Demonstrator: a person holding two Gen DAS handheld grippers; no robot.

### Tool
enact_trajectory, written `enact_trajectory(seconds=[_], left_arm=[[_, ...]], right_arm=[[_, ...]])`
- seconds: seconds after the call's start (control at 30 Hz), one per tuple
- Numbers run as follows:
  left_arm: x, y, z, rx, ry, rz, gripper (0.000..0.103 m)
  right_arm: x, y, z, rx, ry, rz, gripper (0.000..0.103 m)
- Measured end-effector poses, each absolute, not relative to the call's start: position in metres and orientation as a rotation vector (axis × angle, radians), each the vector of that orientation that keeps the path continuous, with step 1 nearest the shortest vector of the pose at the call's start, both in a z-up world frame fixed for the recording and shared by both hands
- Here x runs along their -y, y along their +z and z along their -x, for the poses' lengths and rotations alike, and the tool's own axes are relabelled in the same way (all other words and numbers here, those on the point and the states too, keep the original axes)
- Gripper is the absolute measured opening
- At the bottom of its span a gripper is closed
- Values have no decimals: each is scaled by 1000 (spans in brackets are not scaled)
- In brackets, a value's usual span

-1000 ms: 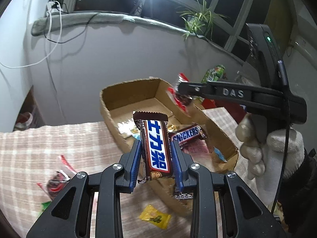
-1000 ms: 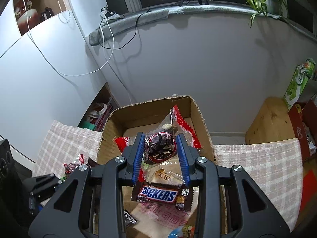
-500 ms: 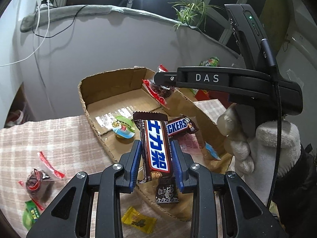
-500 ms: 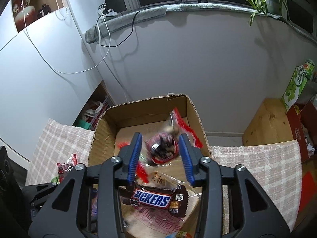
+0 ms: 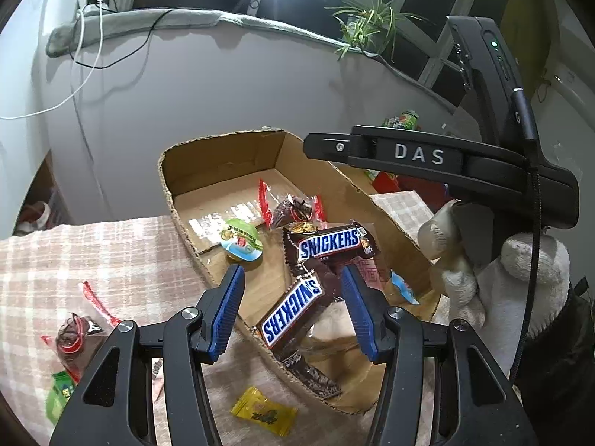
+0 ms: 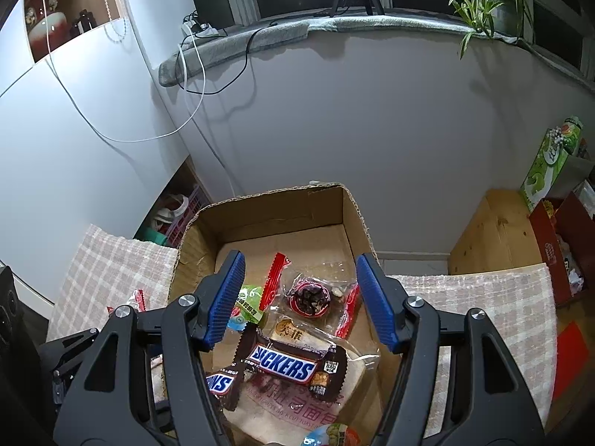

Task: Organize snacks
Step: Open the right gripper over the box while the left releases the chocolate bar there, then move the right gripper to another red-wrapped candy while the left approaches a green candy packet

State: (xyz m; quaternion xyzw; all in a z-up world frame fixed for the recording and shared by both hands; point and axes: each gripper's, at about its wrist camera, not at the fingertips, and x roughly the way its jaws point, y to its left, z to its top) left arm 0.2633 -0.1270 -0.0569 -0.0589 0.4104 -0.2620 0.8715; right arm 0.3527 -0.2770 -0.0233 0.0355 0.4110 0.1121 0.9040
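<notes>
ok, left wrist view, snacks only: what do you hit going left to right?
Green packet on the cloth → clear red-edged dark-snack pouch → green-lidded jelly cup in the cardboard box → lower brown Snickers bar → small blue-and-white packet.

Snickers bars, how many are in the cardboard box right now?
2. One Snickers bar lies flat mid-box; the other Snickers bar leans against the near-left wall of the cardboard box. More may hide underneath.

Left gripper [image 5: 292, 306], right gripper [image 6: 299, 295] — jaws spread wide.
</notes>
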Motion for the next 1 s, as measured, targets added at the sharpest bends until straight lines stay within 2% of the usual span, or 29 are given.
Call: enact_trajectory(seconds=[0.43, 0.73, 1.0], left_arm=[[88, -32, -244, -799, -508, 135, 53], [11, -22, -222, -754, -393, 183, 53], [-48, -41, -205, -771, -310, 240, 53]], right_arm=[[258, 7, -314, -789, 267, -41, 65], [215, 15, -267, -772, 383, -13, 65], [160, 4, -248, -820, 486, 44, 65]])
